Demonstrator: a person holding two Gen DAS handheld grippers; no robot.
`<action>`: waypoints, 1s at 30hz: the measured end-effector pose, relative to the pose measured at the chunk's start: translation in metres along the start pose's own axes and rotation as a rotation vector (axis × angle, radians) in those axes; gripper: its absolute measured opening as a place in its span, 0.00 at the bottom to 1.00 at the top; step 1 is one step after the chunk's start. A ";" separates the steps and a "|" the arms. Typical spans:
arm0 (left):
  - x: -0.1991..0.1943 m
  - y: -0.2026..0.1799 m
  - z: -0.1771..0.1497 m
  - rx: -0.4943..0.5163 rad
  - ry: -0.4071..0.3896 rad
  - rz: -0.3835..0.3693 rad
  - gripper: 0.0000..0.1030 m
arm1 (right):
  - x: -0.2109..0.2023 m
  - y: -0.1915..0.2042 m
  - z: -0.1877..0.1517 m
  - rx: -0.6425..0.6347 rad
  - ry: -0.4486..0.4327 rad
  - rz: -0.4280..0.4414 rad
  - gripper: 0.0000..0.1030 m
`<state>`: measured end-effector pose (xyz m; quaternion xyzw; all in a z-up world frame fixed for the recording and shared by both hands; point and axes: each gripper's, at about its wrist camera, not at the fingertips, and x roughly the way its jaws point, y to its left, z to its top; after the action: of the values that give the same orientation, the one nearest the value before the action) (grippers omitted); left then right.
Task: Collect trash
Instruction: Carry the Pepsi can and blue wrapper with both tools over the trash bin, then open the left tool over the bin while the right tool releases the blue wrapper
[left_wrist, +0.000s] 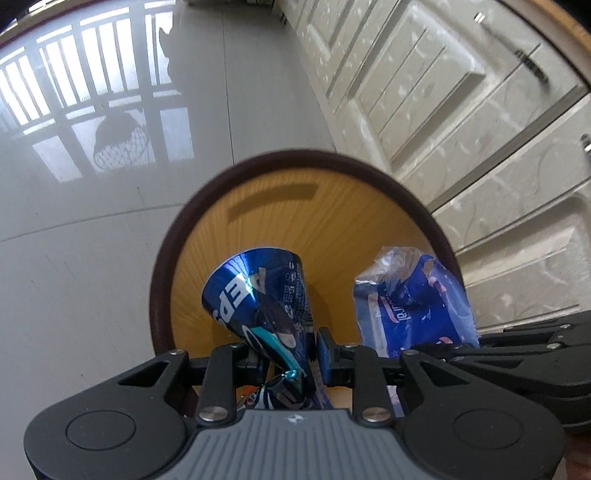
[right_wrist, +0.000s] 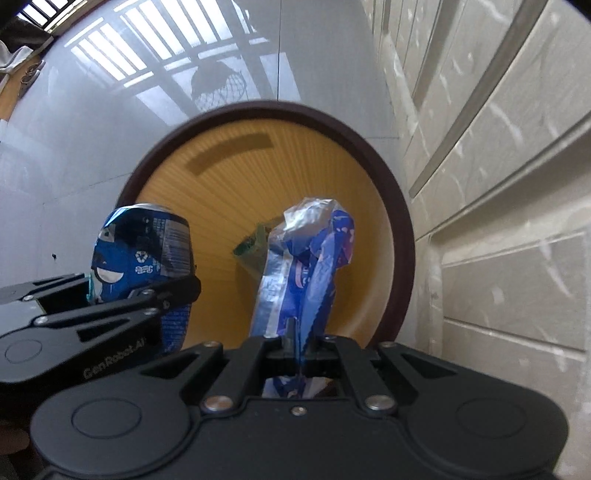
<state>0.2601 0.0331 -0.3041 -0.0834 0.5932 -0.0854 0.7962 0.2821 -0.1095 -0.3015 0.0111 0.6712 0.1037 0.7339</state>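
The left tongs (left_wrist: 291, 354) point steeply down, clamped on a crushed blue soda can (left_wrist: 258, 295) whose free end sticks out over the mouth of a round bin (left_wrist: 162, 273) with a dark rim and a yellow ribbed inside. Just to the can's right a crumpled blue plastic wrapper (left_wrist: 410, 306) hangs over the same opening, gripped by the right tongs (left_wrist: 461, 349). Glossy grey floor tiles (left_wrist: 92, 258) lie left of the bin, pale panelled cabinet doors (left_wrist: 461, 129) to the right

Left hand-held gripper (left_wrist: 291, 354): black linkages, silver rivets, ribbed grey housing; right hand-held gripper (right_wrist: 295, 338) all black with silver rivets
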 end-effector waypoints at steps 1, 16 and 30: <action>0.002 0.000 -0.001 -0.002 0.005 -0.003 0.26 | 0.002 0.000 0.000 -0.001 0.003 0.001 0.01; 0.039 -0.013 -0.001 0.078 0.084 0.015 0.27 | 0.027 -0.006 0.010 0.003 0.047 0.018 0.02; 0.047 -0.010 -0.002 0.098 0.102 0.065 0.37 | 0.034 -0.005 0.010 -0.006 0.064 -0.015 0.21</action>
<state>0.2712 0.0127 -0.3463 -0.0205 0.6303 -0.0926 0.7705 0.2955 -0.1077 -0.3346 0.0006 0.6942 0.1003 0.7128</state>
